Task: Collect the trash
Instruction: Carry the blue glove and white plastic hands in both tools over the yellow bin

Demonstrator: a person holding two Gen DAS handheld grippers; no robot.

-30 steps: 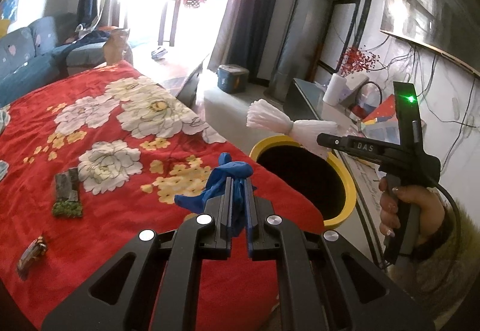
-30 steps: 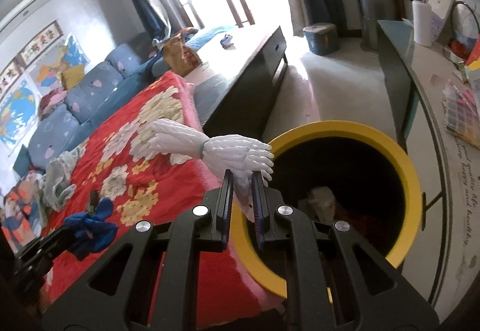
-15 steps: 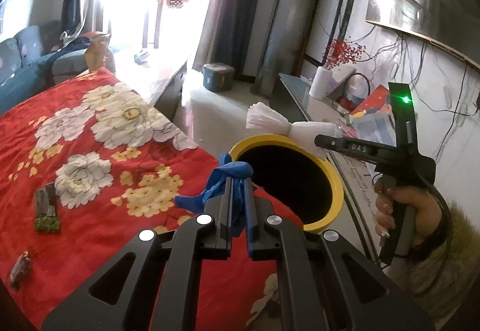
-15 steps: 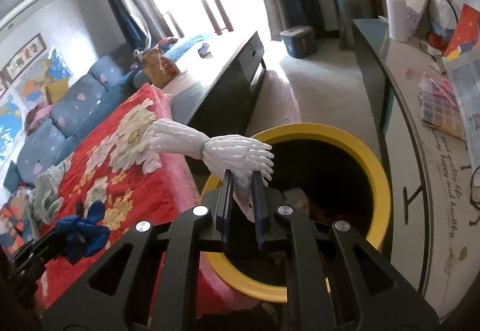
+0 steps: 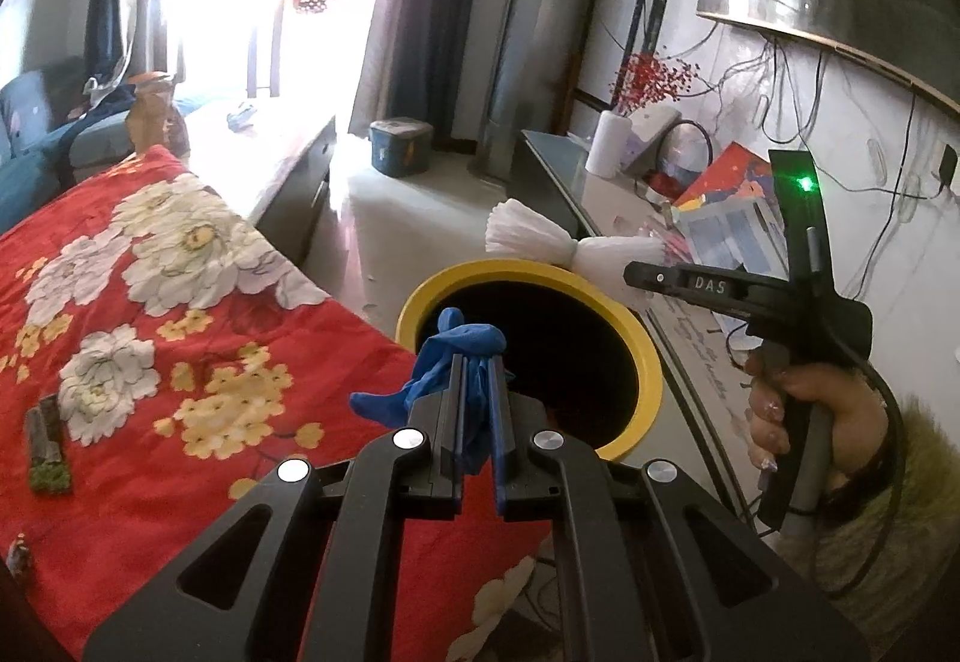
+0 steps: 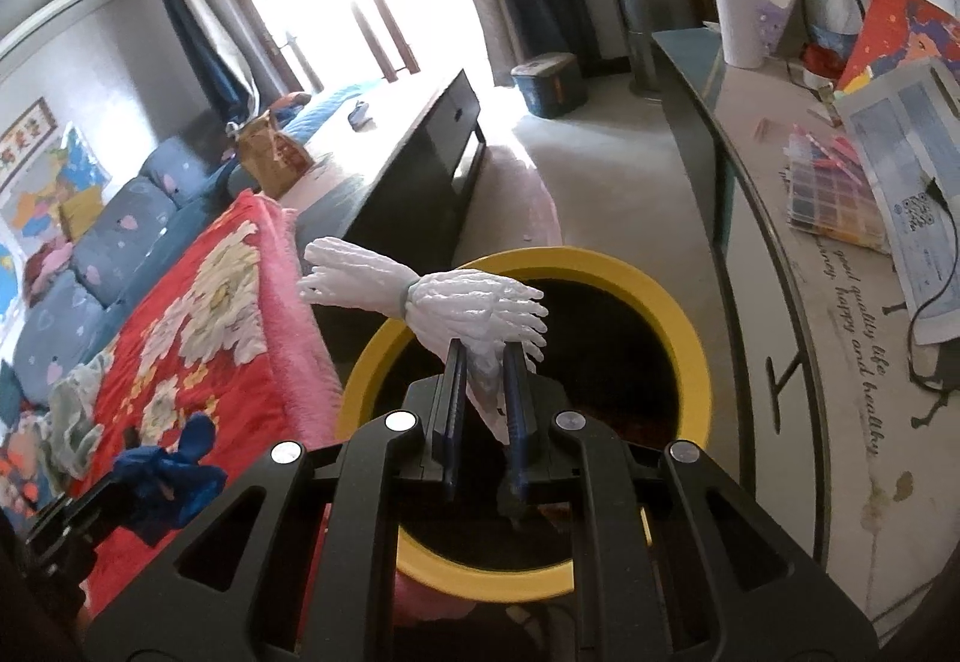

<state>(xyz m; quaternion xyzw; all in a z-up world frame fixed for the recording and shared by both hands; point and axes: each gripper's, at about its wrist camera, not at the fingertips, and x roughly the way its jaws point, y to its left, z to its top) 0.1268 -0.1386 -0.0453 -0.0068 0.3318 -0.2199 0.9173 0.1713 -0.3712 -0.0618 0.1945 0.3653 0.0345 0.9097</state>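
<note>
A round bin with a yellow rim stands beside the red floral blanket. My left gripper is shut on a crumpled blue glove, held at the bin's near-left rim; the glove also shows in the right wrist view. My right gripper is shut on a white pleated wrapper tied in the middle, held over the bin's opening; the wrapper also shows in the left wrist view. Some trash lies in the bin's dark bottom.
Small wrappers lie on the blanket at the left. A glass-topped side table with papers and a paper roll runs along the right. A dark low cabinet stands behind the bin. A blue sofa is far left.
Both grippers have moved toward the bin. The blue glove has gone from over the blanket to the bin's rim. The white wrapper is further over the opening.
</note>
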